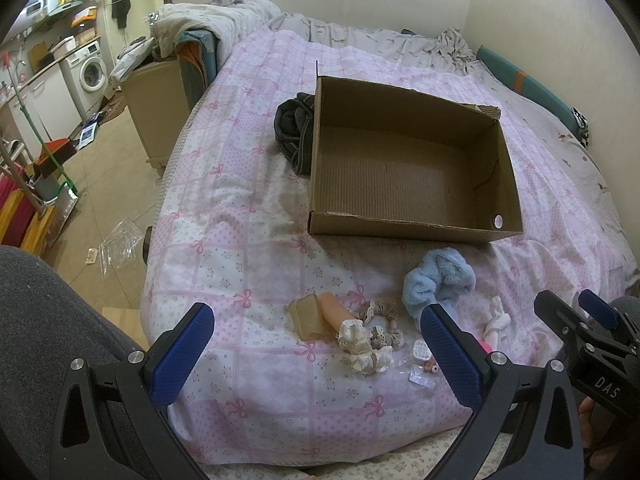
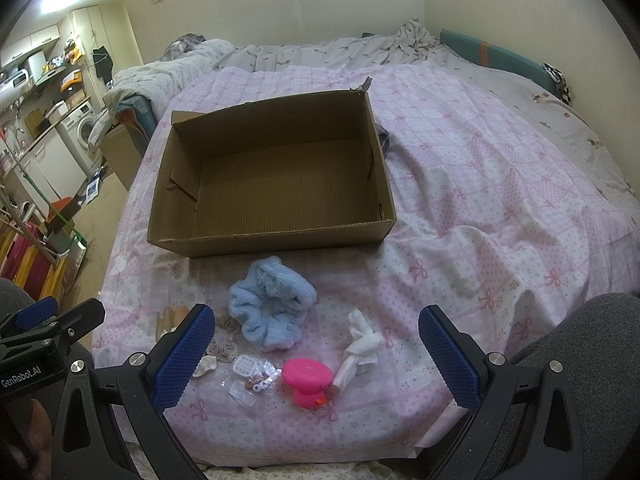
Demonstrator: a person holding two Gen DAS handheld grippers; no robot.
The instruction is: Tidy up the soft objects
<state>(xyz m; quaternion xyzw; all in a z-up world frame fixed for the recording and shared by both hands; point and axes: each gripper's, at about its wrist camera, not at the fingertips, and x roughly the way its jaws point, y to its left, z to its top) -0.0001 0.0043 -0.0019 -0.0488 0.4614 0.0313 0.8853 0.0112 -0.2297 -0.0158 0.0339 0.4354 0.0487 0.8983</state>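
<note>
Jaws gaping wide and holding nothing, you're hovering your left gripper [image 1: 318,356], marked "GenRobot.AI", and right gripper [image 2: 316,360], marked "DAS", near the cardboard box [image 2: 276,236].

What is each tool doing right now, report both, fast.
Left tool: open, holding nothing, above the bedspread.
Right tool: open, holding nothing, above the bedspread near the blue scrunchie.
</note>
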